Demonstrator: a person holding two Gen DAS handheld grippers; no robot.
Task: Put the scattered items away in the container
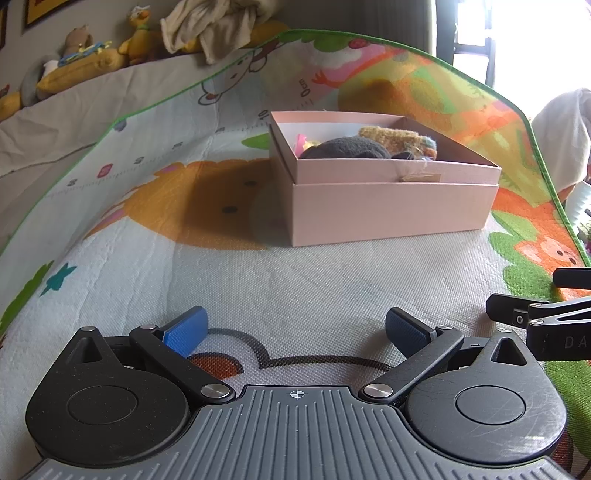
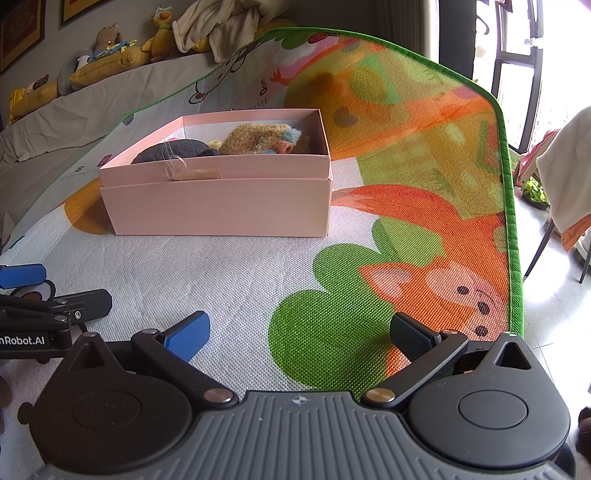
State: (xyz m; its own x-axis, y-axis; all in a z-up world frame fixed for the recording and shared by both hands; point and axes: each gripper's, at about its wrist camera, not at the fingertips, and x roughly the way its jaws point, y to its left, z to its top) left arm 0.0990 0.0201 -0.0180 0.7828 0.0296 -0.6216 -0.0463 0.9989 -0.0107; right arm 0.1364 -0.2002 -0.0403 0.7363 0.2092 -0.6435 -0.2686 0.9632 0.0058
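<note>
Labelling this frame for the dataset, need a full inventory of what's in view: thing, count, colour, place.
box: 1, pink, open, on the mat, ahead of both grippers
dark soft item: 1, charcoal, inside the box
fuzzy knit item: 1, tan with blue and orange patches, inside the box
small bright item: yellow-pink, inside the box at the back; too hidden to identify
play mat: 1, cartoon print with green edging, under everything
plush toys: several, brown and yellow, far ledge
cloth heap: 1, cream, far ledge
left gripper: blue fingers apart, empty
right gripper: blue fingers apart, empty
</note>
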